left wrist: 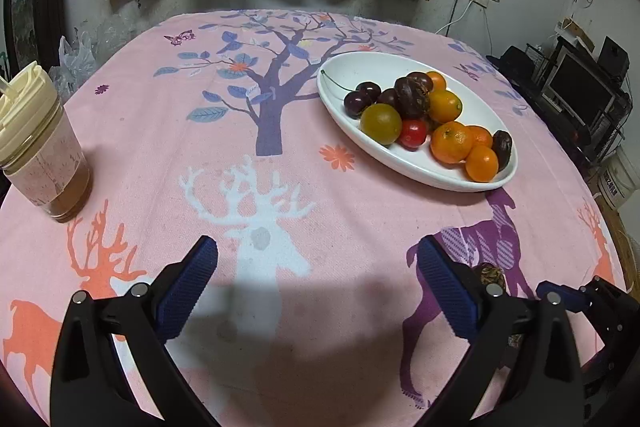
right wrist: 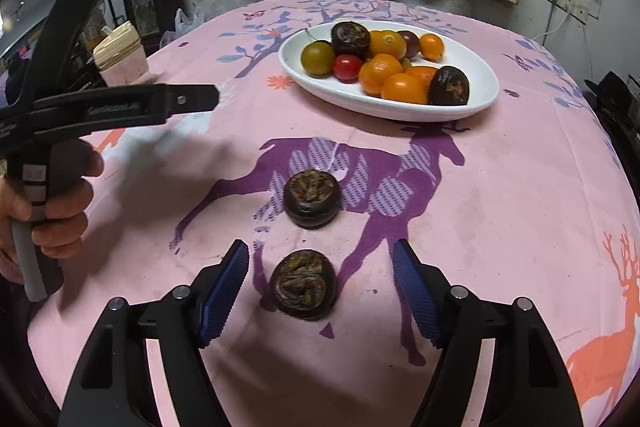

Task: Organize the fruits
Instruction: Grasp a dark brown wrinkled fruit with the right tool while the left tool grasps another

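While a jar point(left wrist: 42, 151) stands far left, fruit crowds the plate point(left wrist: 404, 163).

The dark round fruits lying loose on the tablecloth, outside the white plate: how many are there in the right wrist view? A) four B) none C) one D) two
D: two dark fruits lie on the purple deer print, the near one between the open right gripper fingers, the far one beyond it, both short of the white plate.

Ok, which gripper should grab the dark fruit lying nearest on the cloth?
Right. The right gripper is open with the near dark fruit between its fingers; the left gripper, also open, faces bare cloth.
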The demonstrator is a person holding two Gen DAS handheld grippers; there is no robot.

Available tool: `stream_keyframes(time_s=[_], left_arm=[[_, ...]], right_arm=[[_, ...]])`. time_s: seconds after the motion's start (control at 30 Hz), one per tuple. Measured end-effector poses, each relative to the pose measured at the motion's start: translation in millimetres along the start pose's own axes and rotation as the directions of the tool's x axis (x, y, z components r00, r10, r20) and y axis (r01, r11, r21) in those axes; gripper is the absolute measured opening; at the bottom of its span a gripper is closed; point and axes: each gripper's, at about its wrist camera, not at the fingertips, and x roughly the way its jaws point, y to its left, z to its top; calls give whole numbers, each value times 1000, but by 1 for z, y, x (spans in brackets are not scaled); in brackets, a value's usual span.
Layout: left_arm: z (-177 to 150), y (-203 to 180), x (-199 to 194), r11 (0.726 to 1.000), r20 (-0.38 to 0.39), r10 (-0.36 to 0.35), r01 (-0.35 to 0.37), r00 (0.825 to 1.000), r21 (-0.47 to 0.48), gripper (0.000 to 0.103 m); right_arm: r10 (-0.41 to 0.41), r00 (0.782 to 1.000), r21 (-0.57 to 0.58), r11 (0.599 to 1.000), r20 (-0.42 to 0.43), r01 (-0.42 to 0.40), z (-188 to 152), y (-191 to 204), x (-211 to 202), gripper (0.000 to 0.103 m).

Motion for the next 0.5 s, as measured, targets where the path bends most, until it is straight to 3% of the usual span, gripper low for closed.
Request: stream_keyframes(time_s=[0.1, 0.5], left_arm=[[-1, -1, 3, 1000, -11, -3, 3, 1000, 5, 98], [-3, -1, 10, 1000, -31, 15, -15, 999, 12, 98]], right_arm=[[2, 1000, -8, 1000, -16, -2, -1, 3, 0, 66], [-6, 999, -48, 999, -44, 4, -9, 12, 0, 60]])
